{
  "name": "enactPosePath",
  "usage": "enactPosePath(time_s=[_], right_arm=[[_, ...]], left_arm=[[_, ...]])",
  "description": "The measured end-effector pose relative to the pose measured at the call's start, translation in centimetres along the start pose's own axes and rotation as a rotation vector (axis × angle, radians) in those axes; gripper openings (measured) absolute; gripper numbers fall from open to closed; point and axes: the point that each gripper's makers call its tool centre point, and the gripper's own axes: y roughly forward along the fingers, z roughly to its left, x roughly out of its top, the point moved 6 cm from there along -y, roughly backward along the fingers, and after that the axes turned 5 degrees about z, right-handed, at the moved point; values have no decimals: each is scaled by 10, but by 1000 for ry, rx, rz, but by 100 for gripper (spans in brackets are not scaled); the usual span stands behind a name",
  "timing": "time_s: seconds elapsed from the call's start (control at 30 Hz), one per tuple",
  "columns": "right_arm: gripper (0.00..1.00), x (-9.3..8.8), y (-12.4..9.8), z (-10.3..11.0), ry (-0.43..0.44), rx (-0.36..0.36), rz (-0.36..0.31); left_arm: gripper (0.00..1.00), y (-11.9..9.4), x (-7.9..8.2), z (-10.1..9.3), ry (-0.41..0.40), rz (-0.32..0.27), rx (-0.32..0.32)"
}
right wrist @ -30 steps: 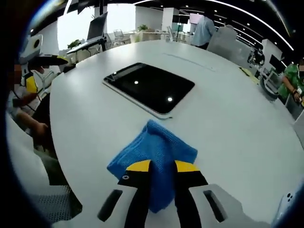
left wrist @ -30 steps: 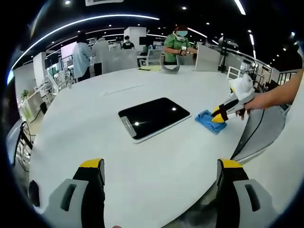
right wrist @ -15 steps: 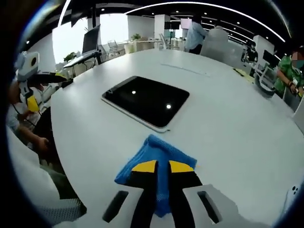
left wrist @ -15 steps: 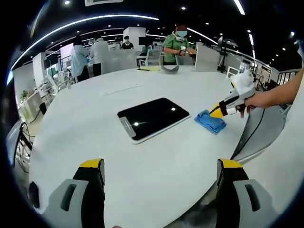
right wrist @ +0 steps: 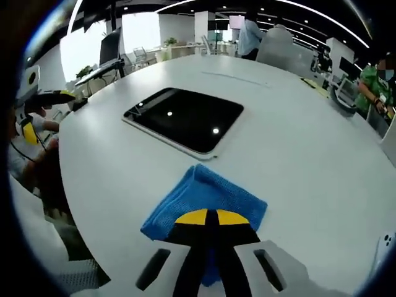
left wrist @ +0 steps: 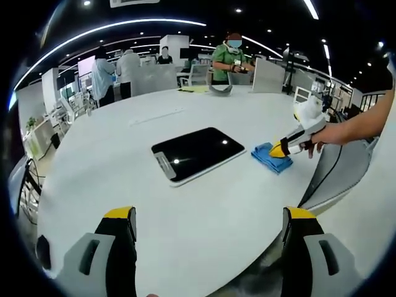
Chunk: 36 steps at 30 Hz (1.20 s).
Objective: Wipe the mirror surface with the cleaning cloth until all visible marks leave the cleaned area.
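Note:
A dark rectangular mirror with a white rim lies flat in the middle of the round white table. Just to its right sits a folded blue cloth. A hand holds my right gripper down on it. In the right gripper view my right gripper has its yellow-tipped jaws pressed together, pinching the near edge of the cloth; the mirror lies just beyond. My left gripper hovers over the table's near edge, jaws wide apart with nothing between them.
Several people stand by desks and chairs past the table's far side. A grey curved object rests near the far edge. A black cable runs off the table's right edge. Bare tabletop surrounds the mirror.
My right gripper's jaws have come together on the blue cloth. The right gripper and cloth have edged slightly toward the mirror. My left gripper has stayed put.

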Motion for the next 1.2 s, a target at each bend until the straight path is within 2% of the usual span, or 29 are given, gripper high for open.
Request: enactPosePath(time_s=[0.03,0.07,0.17,0.33,0.47,0.6,0.77,0.93,1.1,1.2], right_arm=[[17,0,-1,1,-2,2,-4],[18,-1,-2,2,-24,3,-6],[18,-5,0,4,-88,5,6],[18,-4,-1,6,-91,25,0],[21,-5,-1,8,-133,36,-2],[23,-4,0,6,-100,34,0],[30,-4,-2,6,-64,28,-7],[32,-4,-3,6,-20,21,-11],[41,4,-15,7,46,33,-74],[48,12,-25,13,73,60,-141]], left_arm=[[99,0,0,0,1,1,0],[99,0,-1,0,-1,3,0],[99,0,-3,0,-4,5,0],[99,1,-1,-1,0,2,-7],[99,1,1,-1,0,-3,-8],[99,2,0,0,-2,-3,-10],[99,1,-2,0,-1,0,-12],[99,0,-3,0,-3,-2,-14],[99,1,-4,1,-3,-3,-15],[99,3,-5,0,-8,-3,-19]])
